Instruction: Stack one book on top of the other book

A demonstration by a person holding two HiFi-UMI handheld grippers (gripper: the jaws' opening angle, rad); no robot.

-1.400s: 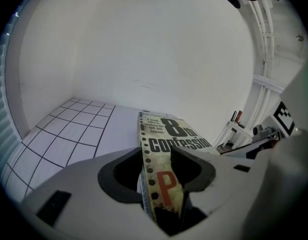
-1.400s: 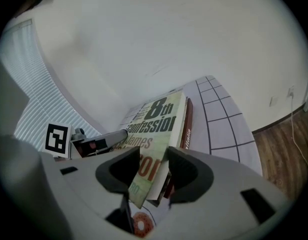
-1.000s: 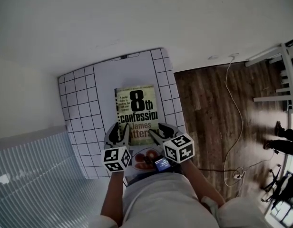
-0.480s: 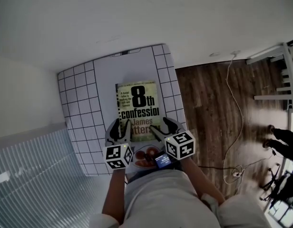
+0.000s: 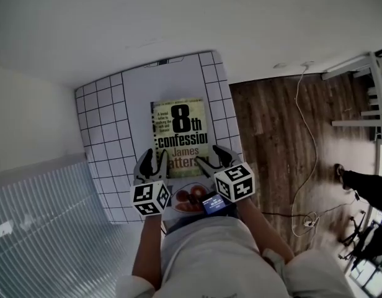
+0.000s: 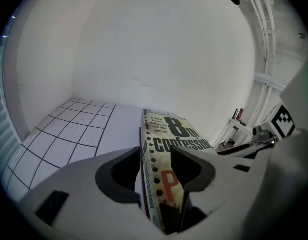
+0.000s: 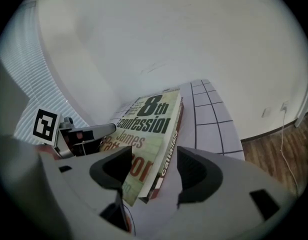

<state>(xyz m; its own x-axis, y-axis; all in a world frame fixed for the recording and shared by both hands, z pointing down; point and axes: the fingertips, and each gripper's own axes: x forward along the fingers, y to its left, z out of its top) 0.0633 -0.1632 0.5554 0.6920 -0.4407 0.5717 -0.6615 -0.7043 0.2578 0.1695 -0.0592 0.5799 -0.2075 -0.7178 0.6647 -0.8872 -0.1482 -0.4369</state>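
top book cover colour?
The top book is pale yellow-green, with black title lettering and a red-orange author name. The head view shows it best.

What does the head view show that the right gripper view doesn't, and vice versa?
Only the head view: a white frame and a person's leg at the far right. Only the right gripper view: the lower book under the top book, with the right gripper's just-opened jaws astride their corner. Both: the top book, tiled table, left gripper and wooden floor.
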